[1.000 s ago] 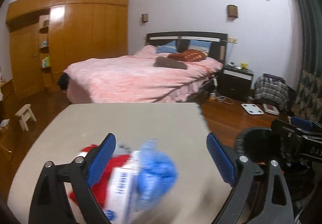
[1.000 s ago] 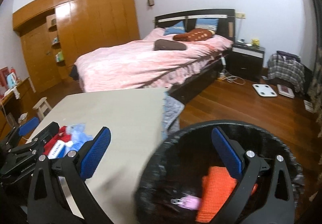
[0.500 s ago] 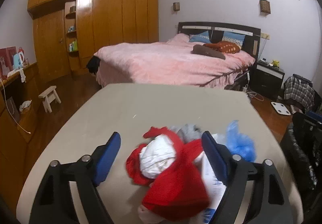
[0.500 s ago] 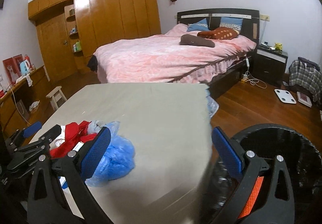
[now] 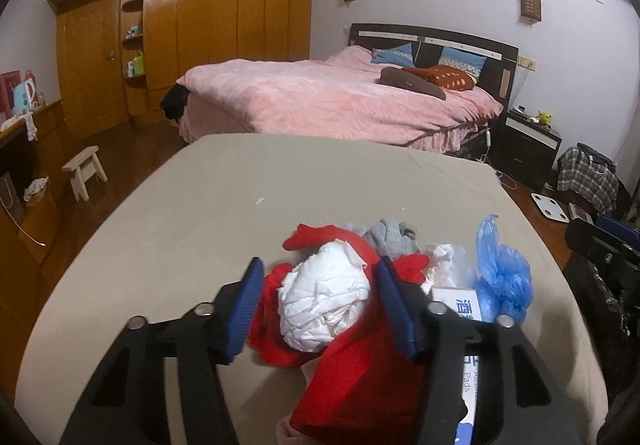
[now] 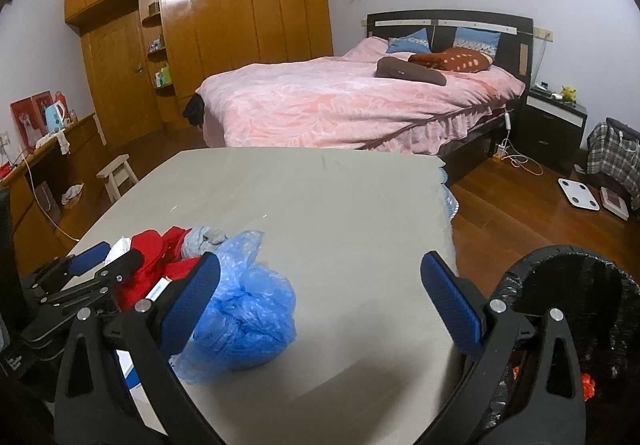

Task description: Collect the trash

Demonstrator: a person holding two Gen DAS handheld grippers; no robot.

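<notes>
Both wrist cams low, bedward, table shared.

White box mostly hidden behind left gripper, print unreadable, trash bin cut off by frame edge

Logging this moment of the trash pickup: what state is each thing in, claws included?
Left claw: part closed around the white wad, not clamped.
White wad: crumpled, on the red cloth.
Red cloth: bunched on the table.
Blue bag: scrunched, on the table, untouched.
Box: lying flat, partly hidden.
Right claw: open, empty.
Bin: open, lined, some trash inside.
Table: covered with a beige cloth.
</notes>
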